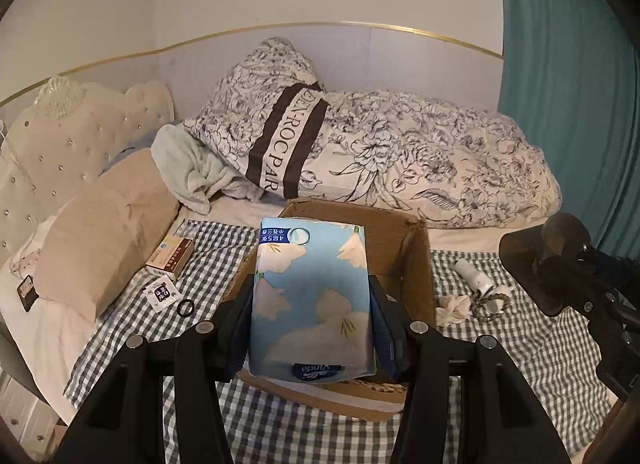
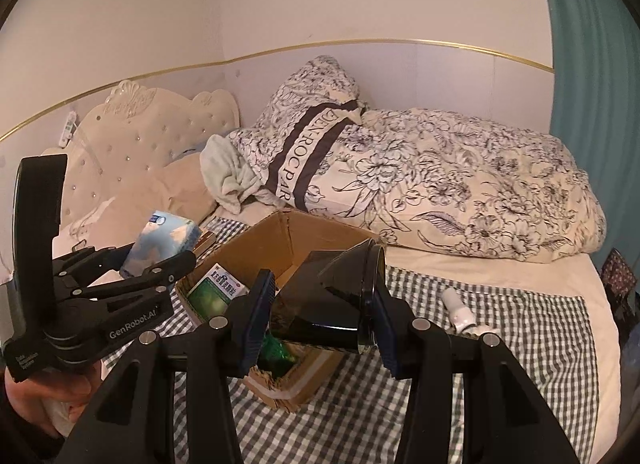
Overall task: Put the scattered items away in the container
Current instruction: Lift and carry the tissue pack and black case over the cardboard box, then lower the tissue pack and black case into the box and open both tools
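My left gripper point(image 1: 312, 320) is shut on a blue flowered tissue pack point(image 1: 310, 296) and holds it over the near half of the open cardboard box point(image 1: 412, 256). From the right wrist view, that left gripper point(image 2: 160, 260) and the tissue pack point(image 2: 164, 240) hang at the box's left side. My right gripper point(image 2: 322, 304) is shut on a black cone-shaped object with a round rim point(image 2: 340, 296), above the cardboard box point(image 2: 288, 232). A green medicine box point(image 2: 218, 292) lies inside. On the checked cloth lie a medicine box point(image 1: 171, 258), a sachet point(image 1: 160, 292), a black ring point(image 1: 186, 307), a white bottle point(image 1: 474, 276), a cream scrunchie point(image 1: 454, 308) and a bead bracelet point(image 1: 494, 302).
A beige pillow point(image 1: 108, 240) lies left of the box and a floral duvet point(image 1: 400, 159) is heaped behind it against the wall. A tufted headboard point(image 1: 60, 151) stands at far left. A teal curtain point(image 1: 568, 103) hangs at the right. A small dark device point(image 1: 27, 291) lies by the pillow.
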A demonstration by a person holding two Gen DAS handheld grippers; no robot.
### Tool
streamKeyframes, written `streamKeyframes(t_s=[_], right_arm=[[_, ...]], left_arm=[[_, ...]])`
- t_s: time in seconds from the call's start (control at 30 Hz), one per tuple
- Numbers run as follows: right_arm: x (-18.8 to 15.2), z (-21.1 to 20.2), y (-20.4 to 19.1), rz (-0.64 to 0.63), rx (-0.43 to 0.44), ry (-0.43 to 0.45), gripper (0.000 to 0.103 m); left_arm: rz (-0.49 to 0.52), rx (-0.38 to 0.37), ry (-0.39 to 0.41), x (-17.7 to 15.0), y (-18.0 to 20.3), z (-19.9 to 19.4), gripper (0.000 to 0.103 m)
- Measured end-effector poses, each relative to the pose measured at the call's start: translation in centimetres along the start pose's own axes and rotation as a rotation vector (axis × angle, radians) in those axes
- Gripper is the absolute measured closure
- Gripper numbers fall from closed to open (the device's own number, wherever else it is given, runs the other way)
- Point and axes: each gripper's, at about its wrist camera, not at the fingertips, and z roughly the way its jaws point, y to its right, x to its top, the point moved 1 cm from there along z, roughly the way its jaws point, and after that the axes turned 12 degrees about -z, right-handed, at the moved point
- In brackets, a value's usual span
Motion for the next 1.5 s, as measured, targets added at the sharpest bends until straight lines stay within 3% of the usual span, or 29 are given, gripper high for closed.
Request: streamKeyframes(t_s=[0.7,0.97,1.07,1.13,1.17,1.27,1.33,1.5], right_arm=[[-0.7,12.6,-1.6,-0.030,0.087,-0.116,0.057],[-1.9,15.0,-1.9,-0.041,0.094,-0.152,0.057],[-2.2,15.8,-2.1,-0.052,0.092,-0.163,0.057],[-2.4,16.2,-2.1,-0.048,0.098,-0.169,0.056],[-2.5,16.3,-2.1,-0.048,0.100,-0.170,0.056],[-2.7,16.5,-2.2,-0.045,0.099,-0.178,0.055],[-2.8,16.4,-2.3,-0.043,0.096,-0.172,0.048],[-2.6,15.3,-2.3,-0.042,0.095,-0.152,0.047]], left_arm=[[-0.009,0.017,-0.122,0.5,-2.2,10.9,0.050],[-0.010,-0.002,-0.151,0.2,-2.2,13.9,0.049],[-0.014,0.002,-0.159,0.1,-2.2,14.5,0.043],[-0.017,0.006,-0.153,0.1,-2.3,14.6,0.029],[-0.020,0.006,-0.149,0.2,-2.4,14.5,0.027],[-0.036,0.010,-0.142,0.4,-2.8,14.1,0.026],[-0.043,0.009,-0.139,0.6,-3.0,13.9,0.026],[-0.049,0.013,-0.118,1.2,-3.1,12.4,0.026]])
